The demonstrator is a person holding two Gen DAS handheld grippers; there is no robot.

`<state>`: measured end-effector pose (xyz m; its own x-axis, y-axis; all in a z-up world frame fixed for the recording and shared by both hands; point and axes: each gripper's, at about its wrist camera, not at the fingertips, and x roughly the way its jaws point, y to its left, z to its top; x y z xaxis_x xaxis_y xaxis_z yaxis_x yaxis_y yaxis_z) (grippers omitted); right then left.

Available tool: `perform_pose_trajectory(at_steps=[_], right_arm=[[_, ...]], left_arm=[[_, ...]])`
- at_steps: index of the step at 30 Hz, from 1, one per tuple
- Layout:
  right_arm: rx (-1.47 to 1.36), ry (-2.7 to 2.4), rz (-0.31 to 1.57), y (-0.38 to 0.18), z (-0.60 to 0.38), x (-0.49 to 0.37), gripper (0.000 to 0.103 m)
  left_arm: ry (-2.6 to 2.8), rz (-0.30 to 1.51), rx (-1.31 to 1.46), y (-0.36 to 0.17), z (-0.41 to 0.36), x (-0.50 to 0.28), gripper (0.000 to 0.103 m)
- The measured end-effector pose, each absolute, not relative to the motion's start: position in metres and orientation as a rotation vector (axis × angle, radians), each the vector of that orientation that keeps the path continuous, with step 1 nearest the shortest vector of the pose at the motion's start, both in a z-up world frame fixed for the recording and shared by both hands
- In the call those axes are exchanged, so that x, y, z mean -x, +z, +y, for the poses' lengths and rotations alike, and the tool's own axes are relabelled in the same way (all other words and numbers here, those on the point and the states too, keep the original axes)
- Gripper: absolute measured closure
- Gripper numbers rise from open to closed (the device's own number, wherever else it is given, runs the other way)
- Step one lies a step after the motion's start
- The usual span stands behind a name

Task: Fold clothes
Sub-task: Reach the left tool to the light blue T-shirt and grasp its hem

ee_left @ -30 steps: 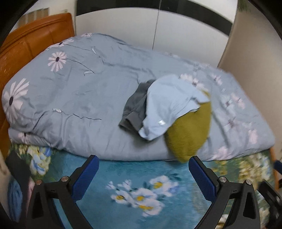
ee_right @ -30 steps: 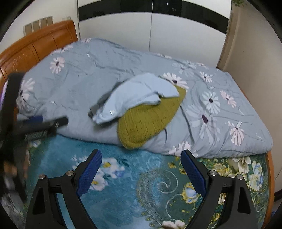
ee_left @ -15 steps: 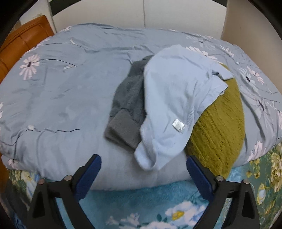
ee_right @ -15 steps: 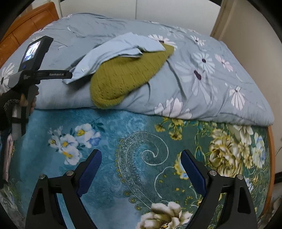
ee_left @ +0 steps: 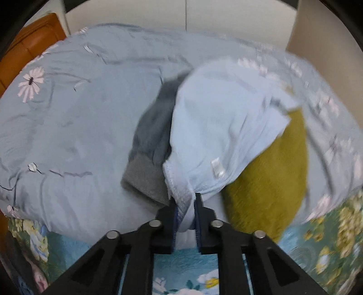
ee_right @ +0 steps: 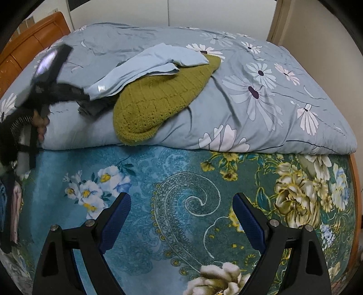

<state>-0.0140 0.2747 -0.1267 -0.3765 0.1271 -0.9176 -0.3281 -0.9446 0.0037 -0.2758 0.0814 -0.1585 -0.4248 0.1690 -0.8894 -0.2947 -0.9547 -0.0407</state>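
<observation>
Black jaws with blue pads have just pressed together on the hem of the light blue garment (ee_left: 217,127): half a second ago the left gripper (ee_left: 186,204) hung spread in front of the pile, and now it pinches the stitched lower edge, cloth bunched between its fingers. The right gripper (ee_right: 181,217) stays spread and empty, low over the floral blanket (ee_right: 181,181), well apart from the clothes.

Just beyond the pinch, the grey garment (ee_left: 149,145) lies to the left, partly under the blue one, and the olive knit sweater (ee_left: 267,172) lies to the right beneath it. All three rest in a loose, unfolded heap on the grey-blue daisy duvet (ee_left: 68,127), near its front edge. Behind stand the wooden headboard (ee_left: 38,43) and white wardrobe doors (ee_right: 136,11).

With the hem now held, the blue piece looks ready to be drawn off the heap, probably toward the flat blanket where it could be spread and folded.
</observation>
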Motion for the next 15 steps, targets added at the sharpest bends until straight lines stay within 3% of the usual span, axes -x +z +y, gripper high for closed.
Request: perform_pose_trajectory(at_steps=[11,15], right_arm=[[1.414,2.443,0.330,-0.074,0.280,-0.013,0.011],[1.344,2.471,0.359,-0.054,0.283,-0.033,0.011]], left_arm=[[2.484,-0.027,0.991,0.057,0.082,0.258,0.097],[2.473,-0.011,0.878,0.109,0.073,0.218,0.097]])
